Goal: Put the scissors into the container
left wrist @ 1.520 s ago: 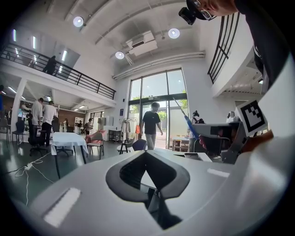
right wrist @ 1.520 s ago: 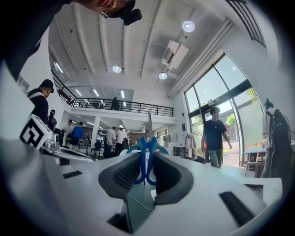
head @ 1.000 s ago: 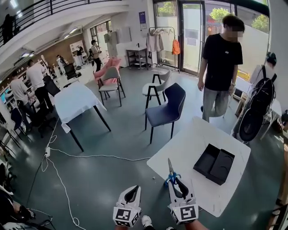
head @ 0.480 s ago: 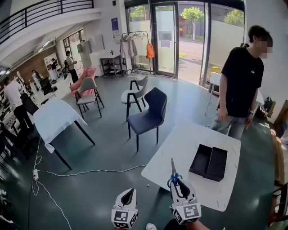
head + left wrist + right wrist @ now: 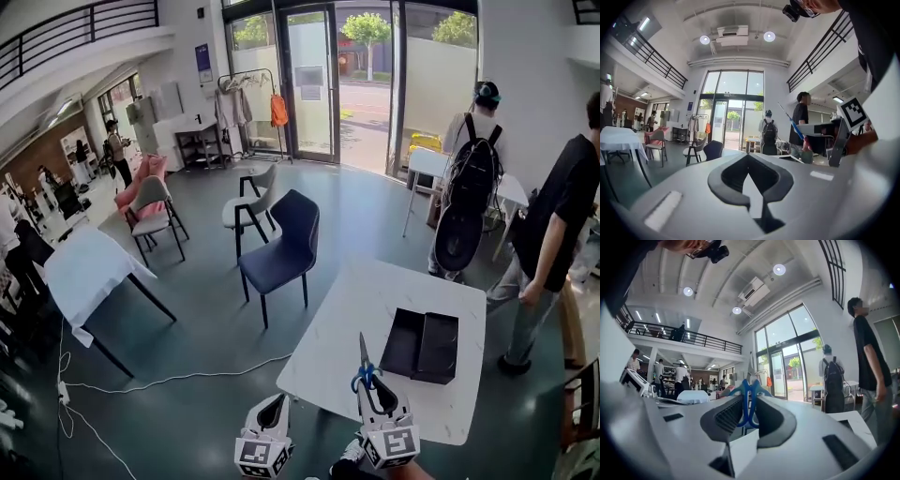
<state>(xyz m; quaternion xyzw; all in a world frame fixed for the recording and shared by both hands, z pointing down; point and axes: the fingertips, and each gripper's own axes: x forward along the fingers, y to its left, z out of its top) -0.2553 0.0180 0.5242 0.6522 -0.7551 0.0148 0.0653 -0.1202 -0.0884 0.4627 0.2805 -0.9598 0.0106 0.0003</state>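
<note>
Gray hall floor slides off left as the white bench swings in ahead. Right tool pinches the blue scissors, blade tip pointing just short of the black container, closer than a moment ago. Left tool, pressed together and empty, trails farther from the container. Drop-off looks close.

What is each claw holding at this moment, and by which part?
The right claw holds the scissors by their blue handles, with the blades pointing away from the person. The left claw holds nothing.
</note>
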